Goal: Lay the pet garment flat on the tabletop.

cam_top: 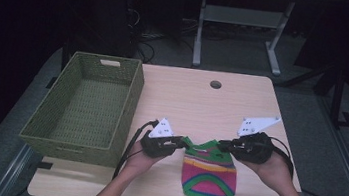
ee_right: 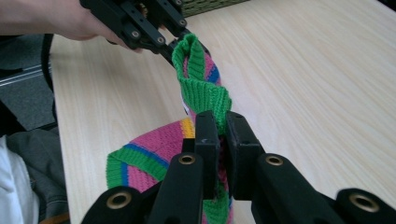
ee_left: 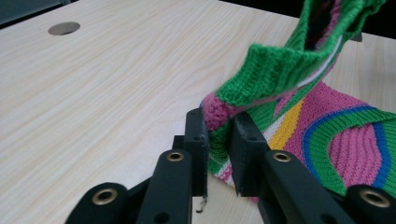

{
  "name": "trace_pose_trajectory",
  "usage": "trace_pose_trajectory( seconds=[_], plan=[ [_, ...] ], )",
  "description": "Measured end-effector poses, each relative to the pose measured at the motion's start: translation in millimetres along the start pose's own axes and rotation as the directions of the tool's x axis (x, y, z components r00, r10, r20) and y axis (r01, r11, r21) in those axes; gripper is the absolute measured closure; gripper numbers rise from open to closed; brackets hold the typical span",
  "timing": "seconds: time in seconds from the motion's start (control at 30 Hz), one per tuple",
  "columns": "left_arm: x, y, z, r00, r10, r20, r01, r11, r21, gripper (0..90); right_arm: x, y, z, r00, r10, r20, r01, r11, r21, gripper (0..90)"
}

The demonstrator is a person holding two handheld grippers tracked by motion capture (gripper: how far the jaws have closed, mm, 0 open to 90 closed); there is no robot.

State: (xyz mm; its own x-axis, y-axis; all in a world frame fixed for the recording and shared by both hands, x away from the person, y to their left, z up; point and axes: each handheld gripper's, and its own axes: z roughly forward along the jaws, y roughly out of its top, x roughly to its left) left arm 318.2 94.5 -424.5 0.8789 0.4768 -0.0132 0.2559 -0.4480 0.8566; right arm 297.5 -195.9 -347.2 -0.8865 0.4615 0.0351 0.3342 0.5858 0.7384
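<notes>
Knitted garment [cam_top: 209, 175] with green ribbed trim and pink, yellow, blue, green curved stripes, olive-green woven basket [cam_top: 85, 108], pale wood-grain table [cam_top: 187, 99], black grippers [ee_left: 219, 140] with white plates

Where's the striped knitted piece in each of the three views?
High view: knitted piece at front centre of the table, its green top edge pinched between both grippers.
Left gripper view: right half, corner in the jaws.
Right gripper view: centre, running from the jaws up to the left gripper.
Shared landmark: green ribbed edge.
</notes>
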Motion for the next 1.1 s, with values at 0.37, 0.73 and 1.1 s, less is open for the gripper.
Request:
trace_pose_trajectory(
  seconds=[0.37, 0.73, 1.1],
  plan=[
    [7.5, 26.3, -0.6, 0.9988, 0.019, -0.045, -0.018, 0.9994, 0.029, 81.0, -19.9, -1.2, -6.2, 0.9986, 0.026, 0.047, -0.025, 1.000, -0.008, 84.1],
    [20.2, 34.0, 7.9, 0.9942, -0.017, -0.106, 0.024, 0.9976, 0.065, 80.9, -48.1, 8.4, 8.5, 0.9940, 0.055, 0.094, -0.058, 0.998, 0.028, 84.1],
    [34.8, 40.4, 17.7, 0.9865, -0.059, -0.153, 0.074, 0.9924, 0.098, 80.9, -68.3, 12.2, 24.5, 0.9873, 0.085, 0.135, -0.091, 0.995, 0.038, 84.0]
  ],
)
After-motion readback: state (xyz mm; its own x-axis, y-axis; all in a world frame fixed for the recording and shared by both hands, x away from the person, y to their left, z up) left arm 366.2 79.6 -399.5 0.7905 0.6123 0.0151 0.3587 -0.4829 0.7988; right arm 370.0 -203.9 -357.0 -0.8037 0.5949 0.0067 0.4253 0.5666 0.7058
